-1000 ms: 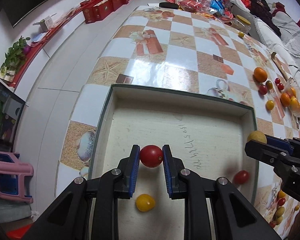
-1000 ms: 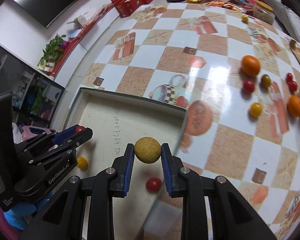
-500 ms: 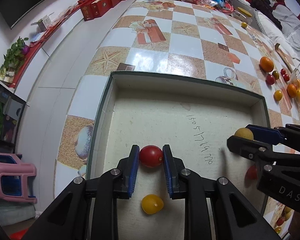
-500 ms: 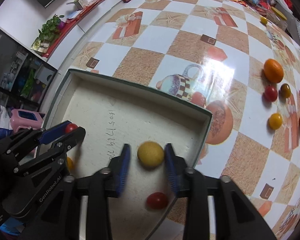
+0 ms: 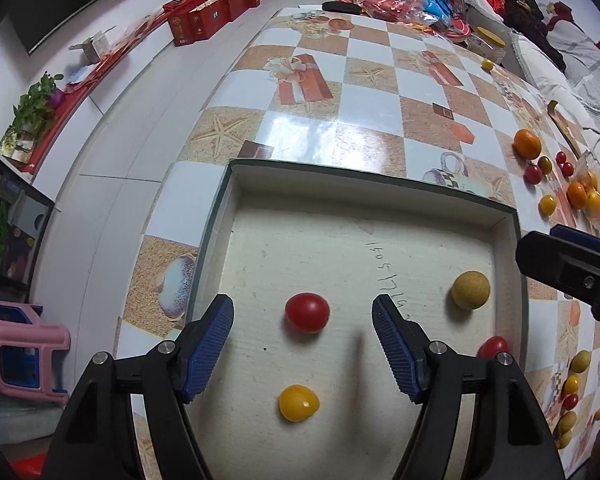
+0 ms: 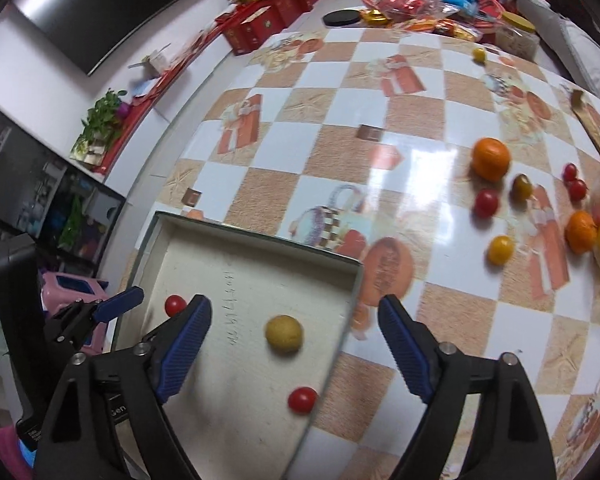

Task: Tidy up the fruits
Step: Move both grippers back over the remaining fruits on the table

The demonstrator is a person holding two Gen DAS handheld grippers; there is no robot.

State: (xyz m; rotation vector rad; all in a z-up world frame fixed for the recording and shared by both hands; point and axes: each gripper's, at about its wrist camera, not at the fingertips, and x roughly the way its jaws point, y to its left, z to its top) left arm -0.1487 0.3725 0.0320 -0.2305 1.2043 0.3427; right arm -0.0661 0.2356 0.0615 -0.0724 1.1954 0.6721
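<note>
A checkered tablecloth (image 5: 380, 92) with gift and starfish prints stretched ahead of the tool, glare on it. To the tool's left lay pale floor (image 5: 112, 152), a pink stool (image 5: 20, 348) and red boxes (image 5: 208, 16) along the white wall (image 6: 40, 68).

A shallow white box (image 5: 364, 188) with dark green rim holds four small fruits lying apart on its floor: a red cherry tomato (image 5: 307, 313) mid-floor, a yellow one (image 5: 299, 403) nearer, a dull tan round fruit (image 5: 470, 290) to the right, another red tomato (image 5: 493, 347) by the right wall.
</note>
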